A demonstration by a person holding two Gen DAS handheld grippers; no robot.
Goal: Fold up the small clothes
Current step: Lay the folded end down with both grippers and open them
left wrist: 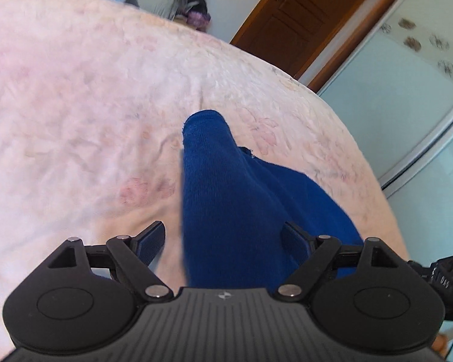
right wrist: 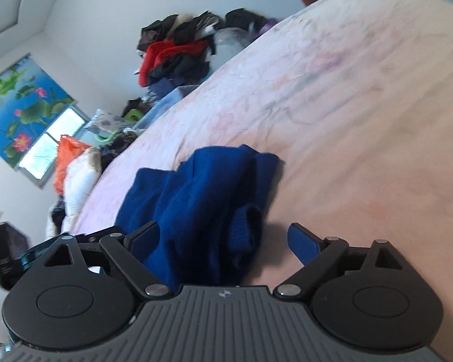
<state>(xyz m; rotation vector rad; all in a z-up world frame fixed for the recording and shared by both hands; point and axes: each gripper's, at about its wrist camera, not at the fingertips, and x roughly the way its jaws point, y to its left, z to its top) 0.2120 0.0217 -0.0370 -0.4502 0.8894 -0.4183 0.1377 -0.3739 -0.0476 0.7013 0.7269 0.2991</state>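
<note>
A dark blue knit garment (left wrist: 226,205) lies on the pink flowered bedspread (left wrist: 75,90). One sleeve (left wrist: 207,138) stretches away from my left gripper (left wrist: 225,235). That gripper is open over the garment: its right finger (left wrist: 296,238) rests above the cloth and its left finger (left wrist: 151,241) stands off the cloth's edge. In the right wrist view the garment (right wrist: 196,187) is bunched in folds, with a sleeve cuff (right wrist: 247,226) nearest. My right gripper (right wrist: 223,238) is open around the cuff, and neither pad presses on it.
The bedspread (right wrist: 362,90) extends far beyond the garment. A heap of dark and red clothes (right wrist: 178,51) and an orange bag (right wrist: 68,157) lie past the bed's far edge. A wooden door (left wrist: 290,21) and a pale sliding wardrobe (left wrist: 407,99) stand beside the bed.
</note>
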